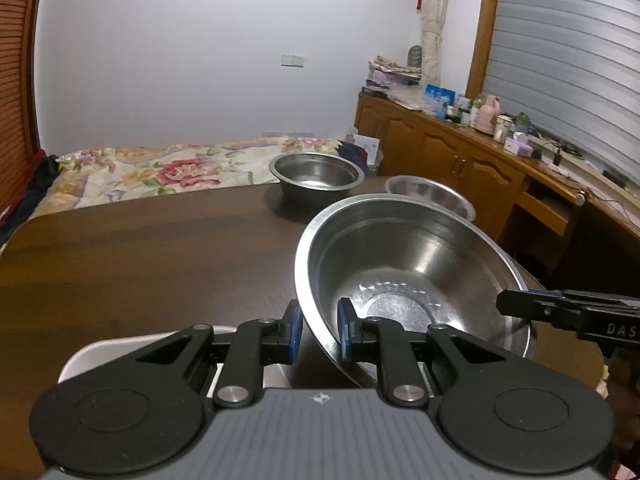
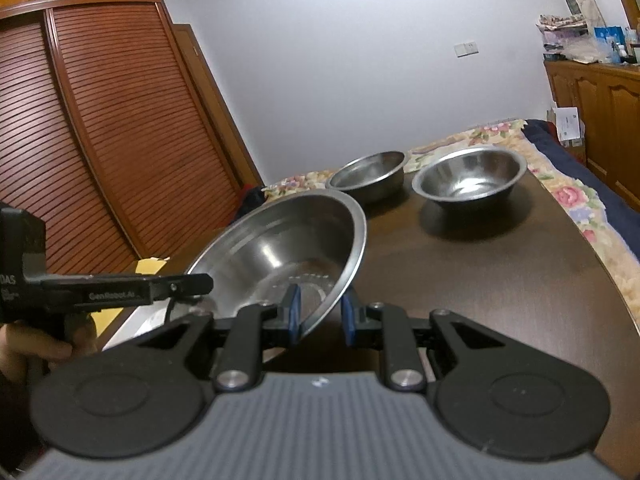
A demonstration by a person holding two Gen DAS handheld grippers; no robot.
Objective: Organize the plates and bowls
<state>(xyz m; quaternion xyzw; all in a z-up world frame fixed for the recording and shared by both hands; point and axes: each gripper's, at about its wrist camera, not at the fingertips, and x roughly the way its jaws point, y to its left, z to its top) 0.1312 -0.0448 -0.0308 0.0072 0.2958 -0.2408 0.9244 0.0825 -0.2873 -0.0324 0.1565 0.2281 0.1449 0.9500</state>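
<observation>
A large steel bowl (image 1: 420,264) (image 2: 288,240) hangs tilted over the near end of the dark wooden table (image 1: 160,264). My left gripper (image 1: 319,330) is shut on its near-left rim, blue pads either side of the wall. My right gripper (image 2: 320,316) is shut on the opposite rim; one of its fingers (image 1: 516,304) shows at the bowl's right edge. Two smaller steel bowls (image 1: 318,174) (image 1: 428,196) stand upright side by side at the table's far end, also seen in the right wrist view (image 2: 370,172) (image 2: 470,176). A white plate (image 1: 104,354) lies under the left gripper, partly hidden.
A bed with a floral cover (image 1: 160,172) runs along the table's far edge. Wooden cabinets (image 1: 460,156) crowded with bottles line the right wall. A slatted wardrobe (image 2: 100,120) stands to the left. A person's hand (image 2: 24,344) holds the left gripper's handle.
</observation>
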